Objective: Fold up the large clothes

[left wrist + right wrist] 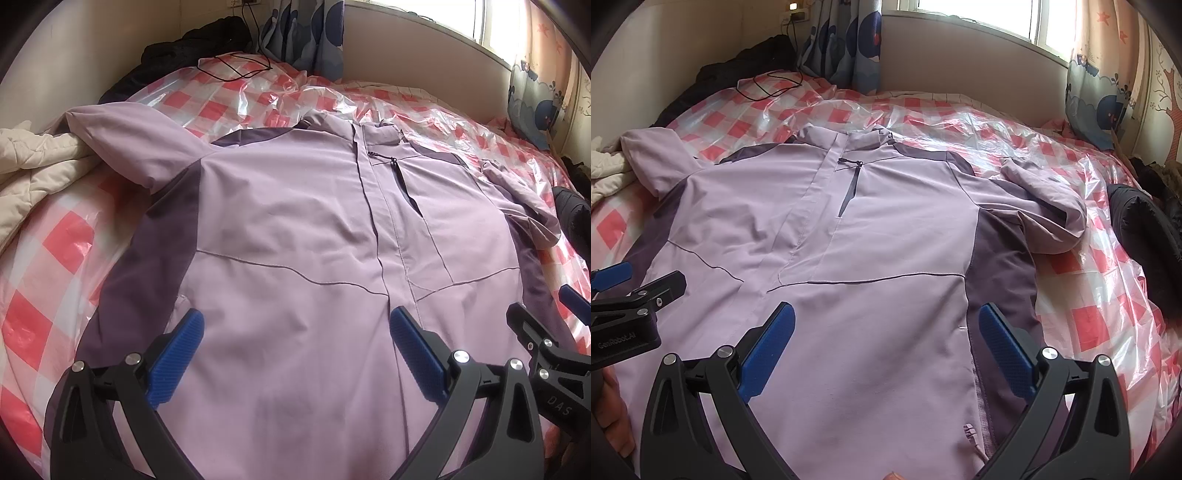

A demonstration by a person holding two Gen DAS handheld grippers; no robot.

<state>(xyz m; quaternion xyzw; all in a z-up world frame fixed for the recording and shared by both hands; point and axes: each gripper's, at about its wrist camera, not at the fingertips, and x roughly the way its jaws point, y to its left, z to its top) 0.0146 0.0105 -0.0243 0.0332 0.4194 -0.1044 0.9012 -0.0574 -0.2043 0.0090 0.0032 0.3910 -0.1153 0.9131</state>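
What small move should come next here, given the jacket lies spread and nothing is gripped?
Probably bring the right hand-held gripper to the bunched sleeve and fold it across the jacket. The jacket lies front-up on the bed, both sleeves still stick out, and both hand-held grippers, left too, are open and empty.

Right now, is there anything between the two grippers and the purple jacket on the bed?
Nothing visible. The left gripper and right gripper are both open with only the jacket itself between their fingers. The cream quilt lies under its left sleeve, away from both grippers.
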